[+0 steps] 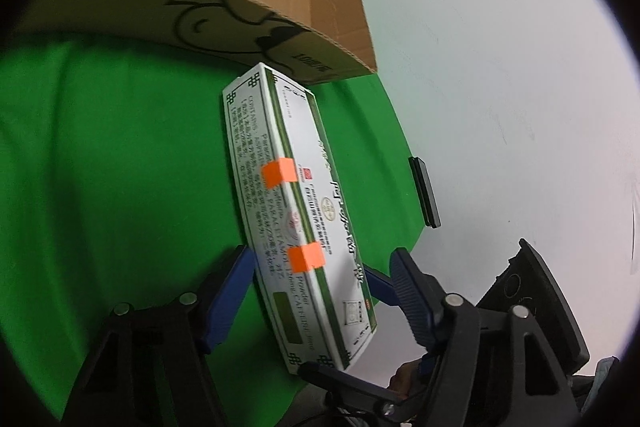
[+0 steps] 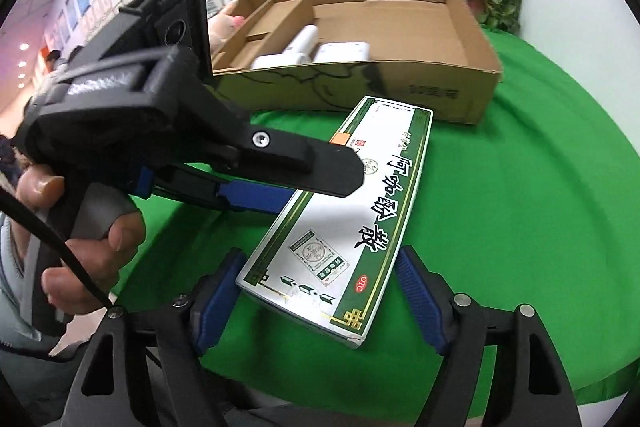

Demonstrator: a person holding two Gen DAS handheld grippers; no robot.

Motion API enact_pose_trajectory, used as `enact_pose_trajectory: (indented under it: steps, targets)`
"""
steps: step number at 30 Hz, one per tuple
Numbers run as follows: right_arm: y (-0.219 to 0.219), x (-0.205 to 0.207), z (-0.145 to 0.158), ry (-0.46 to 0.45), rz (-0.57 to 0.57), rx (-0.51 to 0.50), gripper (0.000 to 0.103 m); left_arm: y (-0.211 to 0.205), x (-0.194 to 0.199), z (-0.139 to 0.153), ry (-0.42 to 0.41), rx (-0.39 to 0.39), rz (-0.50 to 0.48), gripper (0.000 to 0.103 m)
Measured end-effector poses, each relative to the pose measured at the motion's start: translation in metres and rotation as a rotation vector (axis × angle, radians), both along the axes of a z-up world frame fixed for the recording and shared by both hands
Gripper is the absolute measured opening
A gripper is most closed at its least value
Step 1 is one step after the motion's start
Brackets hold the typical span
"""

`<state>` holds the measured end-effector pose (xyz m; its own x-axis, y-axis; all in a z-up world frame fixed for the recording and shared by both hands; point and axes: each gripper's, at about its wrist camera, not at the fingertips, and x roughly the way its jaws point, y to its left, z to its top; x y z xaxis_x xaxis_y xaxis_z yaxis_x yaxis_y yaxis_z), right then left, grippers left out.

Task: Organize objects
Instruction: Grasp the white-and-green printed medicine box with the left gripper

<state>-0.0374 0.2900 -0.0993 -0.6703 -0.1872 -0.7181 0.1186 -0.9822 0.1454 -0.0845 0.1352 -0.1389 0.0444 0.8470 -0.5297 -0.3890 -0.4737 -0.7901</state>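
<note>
The table (image 2: 540, 187), under a green cloth, carries a cardboard box (image 2: 472, 39) at its far edge holding white items (image 2: 340, 53). Just in front of it lies a long flat medicine carton (image 2: 348, 203), likely light, stiff and glossy, so somewhat slippery and easy to dent. Best held across its narrow width. The left gripper (image 1: 320, 291) and right gripper (image 2: 320, 303) both have jaws spread, straddling the carton's long sides, not yet pinching.
</note>
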Motion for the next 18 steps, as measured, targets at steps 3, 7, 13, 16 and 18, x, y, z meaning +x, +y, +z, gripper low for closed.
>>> enact_pose_trajectory:
  steps: [3,7,13,16,18]
  targets:
    - [-0.001,0.003,0.000,0.000,0.040,-0.038,0.072,-0.012,0.005,-0.004,-0.023,0.015,0.026,0.057]
    - [-0.002,0.011,0.000,0.002,0.075,-0.040,0.071,-0.019,0.013,-0.010,-0.040,0.006,0.045,0.044]
    - [-0.008,0.043,0.004,0.037,0.102,-0.029,0.070,-0.021,0.021,-0.015,-0.083,0.022,0.056,0.041]
    - [-0.006,0.048,0.005,0.037,0.096,-0.045,0.070,-0.019,0.021,-0.017,-0.100,0.025,0.056,0.043]
    - [-0.003,0.050,0.005,0.031,0.091,-0.071,0.069,-0.017,0.019,-0.020,-0.118,0.035,0.054,0.044]
